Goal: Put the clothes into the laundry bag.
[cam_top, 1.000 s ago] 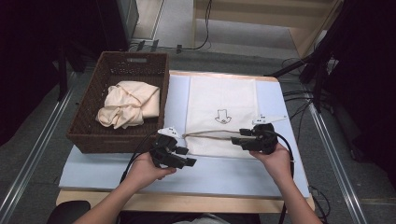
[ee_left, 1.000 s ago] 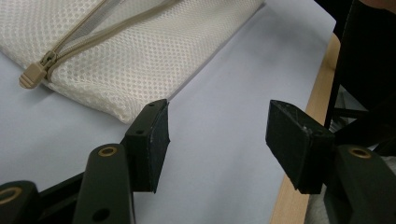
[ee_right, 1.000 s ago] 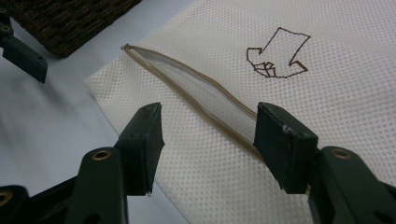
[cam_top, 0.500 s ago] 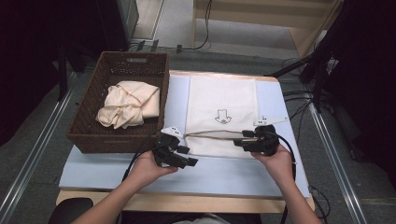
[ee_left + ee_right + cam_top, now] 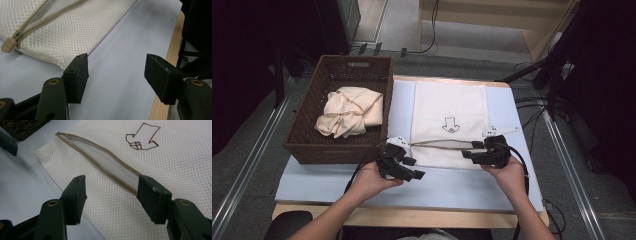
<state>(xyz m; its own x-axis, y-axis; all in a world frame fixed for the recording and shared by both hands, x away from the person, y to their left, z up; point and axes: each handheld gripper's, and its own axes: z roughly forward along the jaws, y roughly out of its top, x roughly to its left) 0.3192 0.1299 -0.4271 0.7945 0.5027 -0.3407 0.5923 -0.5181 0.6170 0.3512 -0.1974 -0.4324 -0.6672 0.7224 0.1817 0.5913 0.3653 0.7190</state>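
A white mesh laundry bag with an arrow mark lies flat on the pale blue mat. Its tan zipper near the front edge stands open, gaping along most of its length. The zipper pull rests at the bag's left end. My left gripper hovers open at the bag's near left corner, nothing between its jaws. My right gripper is open over the bag's near right part, its jaws straddling the zipper.
A brown wicker basket stands left of the mat and holds a crumpled cream cloth. The wooden table edge runs along the front. Cables lie on the floor to the right.
Both grippers have drifted slightly toward the near edge of the bag. The bag and basket have not moved.
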